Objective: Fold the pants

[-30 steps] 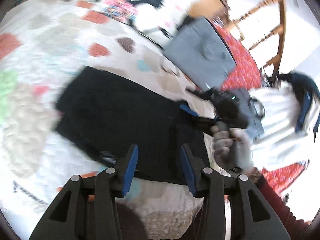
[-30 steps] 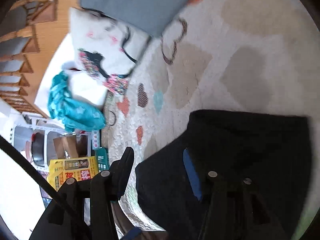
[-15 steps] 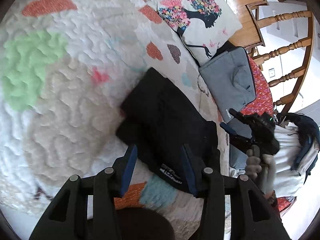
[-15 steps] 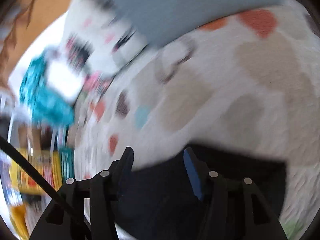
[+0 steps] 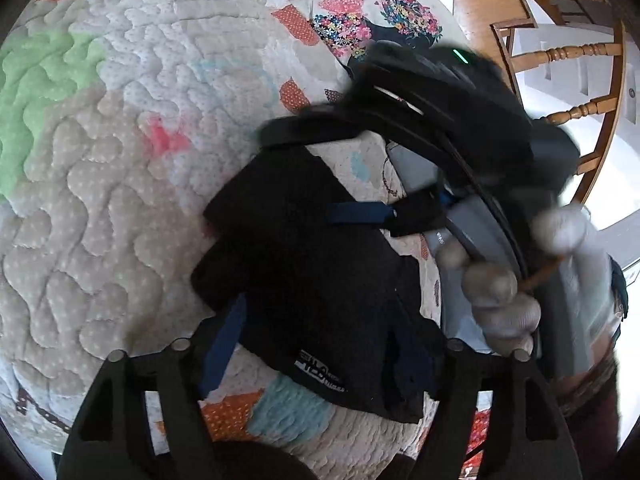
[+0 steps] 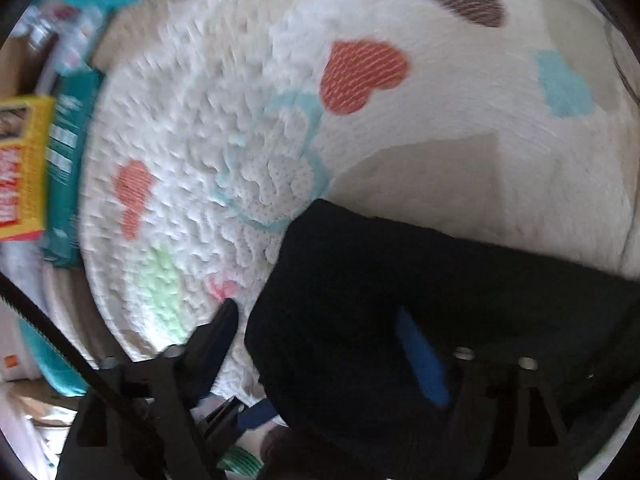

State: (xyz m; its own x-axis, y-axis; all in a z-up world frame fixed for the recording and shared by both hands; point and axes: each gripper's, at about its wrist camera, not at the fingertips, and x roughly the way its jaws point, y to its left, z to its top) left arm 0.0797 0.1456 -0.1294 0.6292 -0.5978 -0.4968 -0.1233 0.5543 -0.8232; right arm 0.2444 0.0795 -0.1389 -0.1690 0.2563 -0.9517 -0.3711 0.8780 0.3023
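Left hand-held gripper [image 5: 308,344]: jaws spread wide, holding nothing; it hangs over the near edge of the pants, one blue-padded finger left of the cloth and the other above it.
Right hand-held gripper [image 6: 320,344]: jaws likewise wide apart and empty; its left finger sits over bare quilt, its blue-padded right finger over the dark fabric. In the left wrist view it appears blurred at the far right of the pants, gripped by a gloved hand [image 5: 504,280].
Pants [image 5: 308,280]: black, lying on the quilt between the two tools as a compact, several-layered bundle, wider near than far; a small white label [image 5: 320,372] shows by the near edge. Layer edges step unevenly on the left side.
Fold state (judgement): appears mostly folded; remaining work is probably a last fold or a squaring-up.
Handling (judgement): light, soft, limp cloth; it will sag and slide layer over layer if lifted by one point. Not fragile, not slippery against the textured quilt.
Where to take hold (judgement): pinch through all layers at an edge or corner, one tool at each end of the same edge, and lift together so the fold keeps straight. A shallow pinch risks catching only the top layer.
Quilt [image 5: 120,160]: pale, puckered, printed with orange, green and blue hearts; a soft bed-like surface.
Surroundings: printed cushion [image 5: 372,28] far of the pants; grey bag [image 5: 472,220] to the right, behind the gloved hand; wooden chair [image 5: 576,52] far right; yellow box [image 6: 20,168] at far left in the right wrist view.
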